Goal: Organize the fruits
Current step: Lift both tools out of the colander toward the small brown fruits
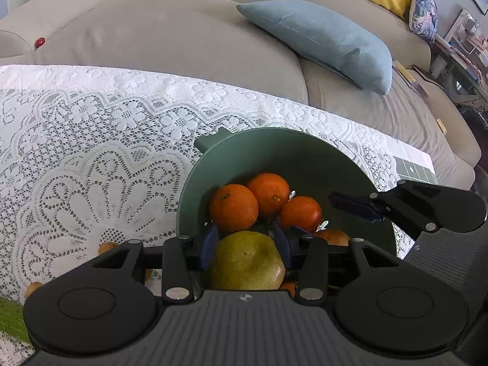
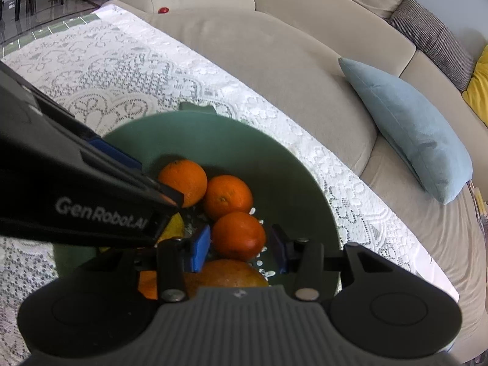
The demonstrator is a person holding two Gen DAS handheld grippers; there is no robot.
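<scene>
A green bowl (image 1: pixel 305 152) on the lace-covered table holds three oranges (image 1: pixel 235 207) and a big yellow-green fruit (image 1: pixel 247 262). My left gripper (image 1: pixel 245 231) reaches into the bowl's near side. Its blue pads (image 1: pixel 209 245) stand close along both sides of the yellow-green fruit, which rests in the bowl, and I see no squeeze on it. My right gripper (image 2: pixel 240 231) hangs open over the bowl (image 2: pixel 289 164). The nearest orange (image 2: pixel 239 236) lies below and between its pads with small gaps. An orange-brown fruit (image 2: pixel 227 274) lies under it.
Small orange fruits (image 1: pixel 106 247) and something green (image 1: pixel 10 317) lie on the lace cloth (image 1: pixel 91 152) left of the bowl. Behind the table is a beige sofa (image 1: pixel 183 39) with a blue cushion (image 1: pixel 323 42) and a small red fruit (image 1: pixel 39 42).
</scene>
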